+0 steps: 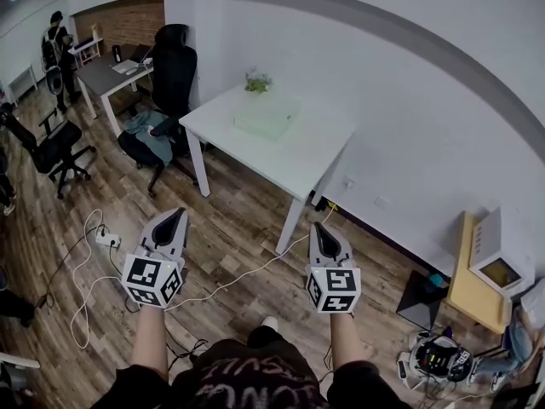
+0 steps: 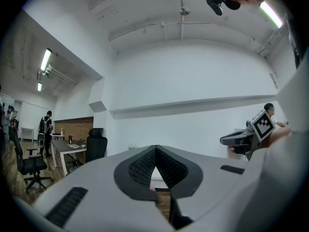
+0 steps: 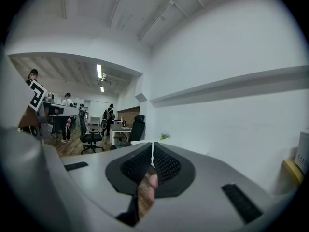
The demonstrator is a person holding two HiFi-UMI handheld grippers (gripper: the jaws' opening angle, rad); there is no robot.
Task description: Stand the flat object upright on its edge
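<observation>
A pale green flat slab (image 1: pixel 266 118) lies flat on the white table (image 1: pixel 311 156), next to a small potted plant (image 1: pixel 257 81). Both grippers are held over the wooden floor, well short of the table. My left gripper (image 1: pixel 176 216) points at the table's near left leg, and its jaws are shut with nothing between them (image 2: pixel 155 149). My right gripper (image 1: pixel 321 227) sits below the table's near corner, shut and empty as well (image 3: pixel 152 145). In the left gripper view the right gripper (image 2: pixel 241 139) shows at the right edge.
A black office chair (image 1: pixel 173 75) with clothes on it stands left of the table. Another chair (image 1: pixel 53 147) and a grey desk (image 1: pixel 104 77) stand further left, with a person (image 1: pixel 58 45) behind. A power strip and white cables (image 1: pixel 108 239) lie on the floor. At the right stands a yellow cabinet (image 1: pixel 473 288).
</observation>
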